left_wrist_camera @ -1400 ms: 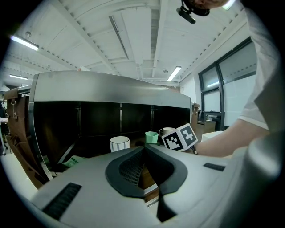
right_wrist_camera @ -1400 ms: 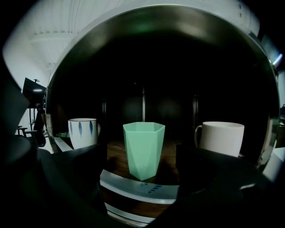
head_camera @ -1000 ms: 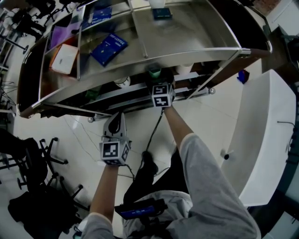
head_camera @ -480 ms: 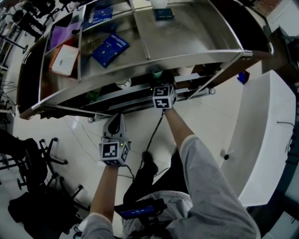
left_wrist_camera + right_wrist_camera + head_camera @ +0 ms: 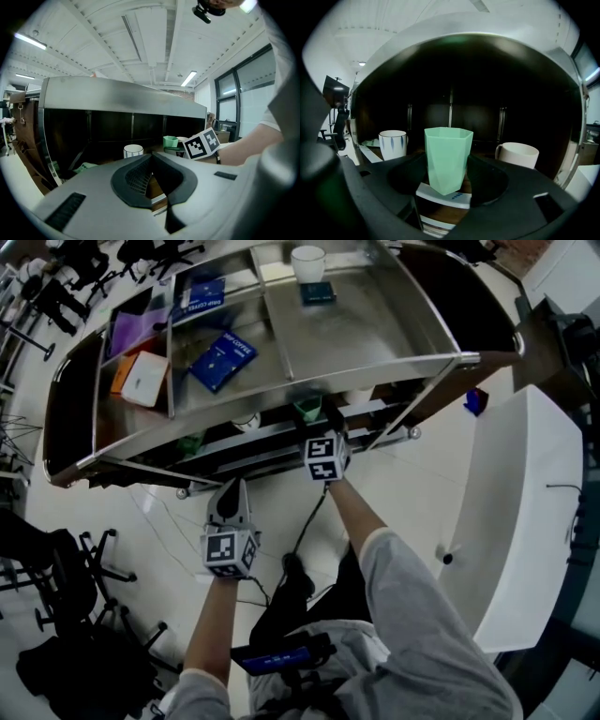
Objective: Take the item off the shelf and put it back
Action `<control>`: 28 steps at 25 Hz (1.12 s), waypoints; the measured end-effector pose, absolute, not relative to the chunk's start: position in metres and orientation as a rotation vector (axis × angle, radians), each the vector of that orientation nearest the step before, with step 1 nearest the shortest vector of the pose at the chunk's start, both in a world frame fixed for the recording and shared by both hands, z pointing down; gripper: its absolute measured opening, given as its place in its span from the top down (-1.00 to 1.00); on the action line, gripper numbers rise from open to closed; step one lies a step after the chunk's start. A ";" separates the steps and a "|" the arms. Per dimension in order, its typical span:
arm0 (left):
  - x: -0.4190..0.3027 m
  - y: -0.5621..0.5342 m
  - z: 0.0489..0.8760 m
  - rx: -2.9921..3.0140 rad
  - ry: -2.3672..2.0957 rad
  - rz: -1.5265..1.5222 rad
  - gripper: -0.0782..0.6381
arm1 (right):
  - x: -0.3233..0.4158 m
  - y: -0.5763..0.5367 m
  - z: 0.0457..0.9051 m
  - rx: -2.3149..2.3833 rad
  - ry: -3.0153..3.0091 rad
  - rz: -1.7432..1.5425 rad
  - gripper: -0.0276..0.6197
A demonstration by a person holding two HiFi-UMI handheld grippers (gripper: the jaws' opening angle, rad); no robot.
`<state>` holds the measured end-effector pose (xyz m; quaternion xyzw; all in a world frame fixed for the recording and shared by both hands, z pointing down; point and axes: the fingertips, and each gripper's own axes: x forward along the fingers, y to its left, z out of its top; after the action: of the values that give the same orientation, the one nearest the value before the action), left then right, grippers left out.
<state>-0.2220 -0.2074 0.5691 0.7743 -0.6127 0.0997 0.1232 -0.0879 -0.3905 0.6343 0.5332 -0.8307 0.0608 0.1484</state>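
Jaws of my right gripper [image 5: 448,182] have just closed on the green cup [image 5: 447,154], pinching its faceted sides so it stays upright, seemingly raised off the shelf [image 5: 394,364] between a striped mug [image 5: 392,143] and a white mug [image 5: 516,154]. My left gripper [image 5: 151,177] waits clenched and empty outside the shelf, probably to leave the way out clear.

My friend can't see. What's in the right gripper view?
A pale green cup is held upright in the right gripper, whose dark jaws have just closed on its sides. Behind it, inside the dark shelf, stand a white mug with blue marks at left and a plain white mug at right.
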 end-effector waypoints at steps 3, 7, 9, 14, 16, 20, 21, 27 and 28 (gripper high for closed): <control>-0.222 -0.200 0.560 2.249 -1.791 0.290 0.77 | -0.082 -0.373 0.623 1.524 -2.393 0.198 0.03; -0.224 -0.188 0.548 2.230 -1.805 0.308 0.77 | -0.072 -0.342 0.604 1.509 -2.396 0.225 0.03; -0.224 -0.184 0.539 2.228 -1.812 0.307 0.77 | -0.066 -0.327 0.593 1.501 -2.405 0.236 0.03; -0.218 -0.171 0.522 2.244 -1.802 0.312 0.77 | -0.051 -0.287 0.564 1.466 -2.431 0.234 0.03; -0.219 -0.166 0.517 2.239 -1.810 0.317 0.77 | -0.043 -0.273 0.552 1.453 -2.437 0.225 0.03; -0.227 -0.152 0.510 2.226 -1.842 0.316 0.77 | -0.026 -0.245 0.528 1.436 -2.446 0.213 0.03; -0.227 -0.150 0.506 2.233 -1.848 0.306 0.77 | -0.021 -0.239 0.523 1.433 -2.449 0.207 0.03; -0.230 -0.133 0.497 2.204 -1.871 0.319 0.77 | -0.002 -0.202 0.499 1.413 -2.484 0.188 0.03; -0.231 -0.130 0.497 2.203 -1.873 0.316 0.77 | 0.001 -0.196 0.496 1.412 -2.492 0.195 0.03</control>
<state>-0.2309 -0.1304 0.4967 0.7521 -0.6396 0.1079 0.1162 0.0013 -0.1956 0.4964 0.4874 -0.8600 0.0672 0.1351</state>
